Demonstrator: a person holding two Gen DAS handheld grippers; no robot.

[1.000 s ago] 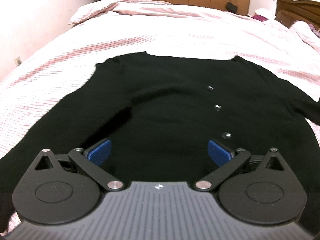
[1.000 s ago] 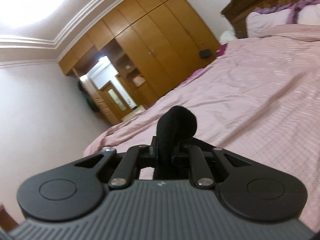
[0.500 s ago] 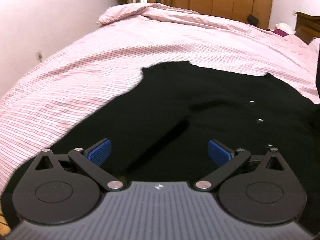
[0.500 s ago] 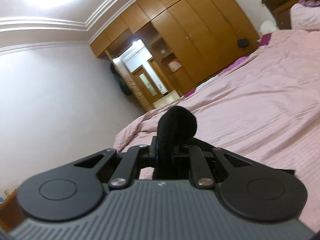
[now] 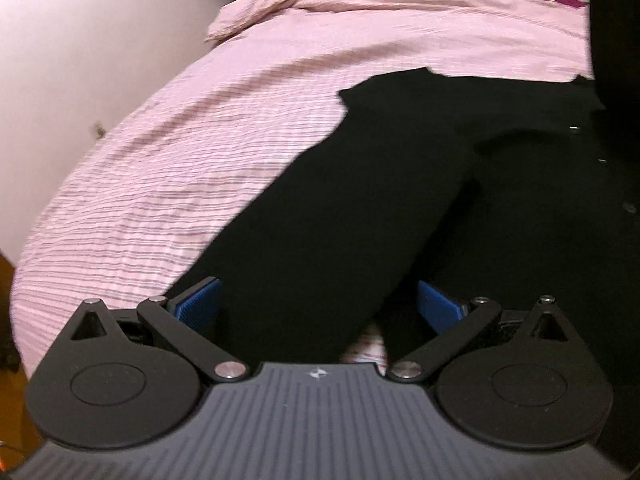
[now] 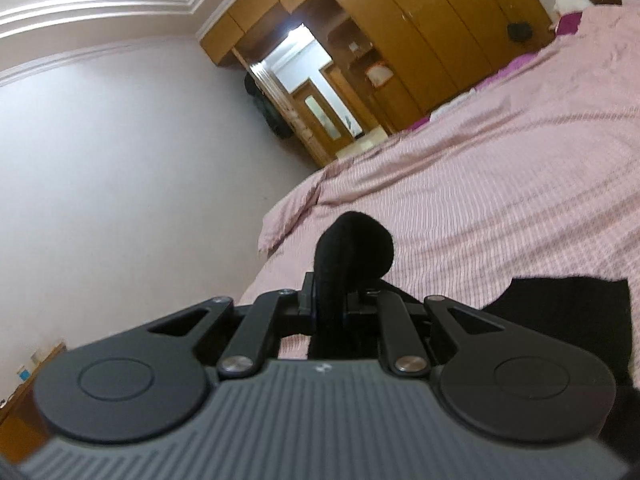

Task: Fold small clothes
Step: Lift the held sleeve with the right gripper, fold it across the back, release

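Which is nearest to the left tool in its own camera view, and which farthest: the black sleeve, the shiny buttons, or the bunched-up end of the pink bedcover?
1. Black sleeve: lies between the pads of the open left tool.
2. Shiny buttons: farther up, at the right.
3. Bunched end of the pink bedcover: farthest, at the top.

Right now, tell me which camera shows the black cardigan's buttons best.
The left wrist view: the black cardigan lies spread on the striped bedspread, with its buttons down the front. The right wrist view shows only a bunched fold in the right tongs and one corner.
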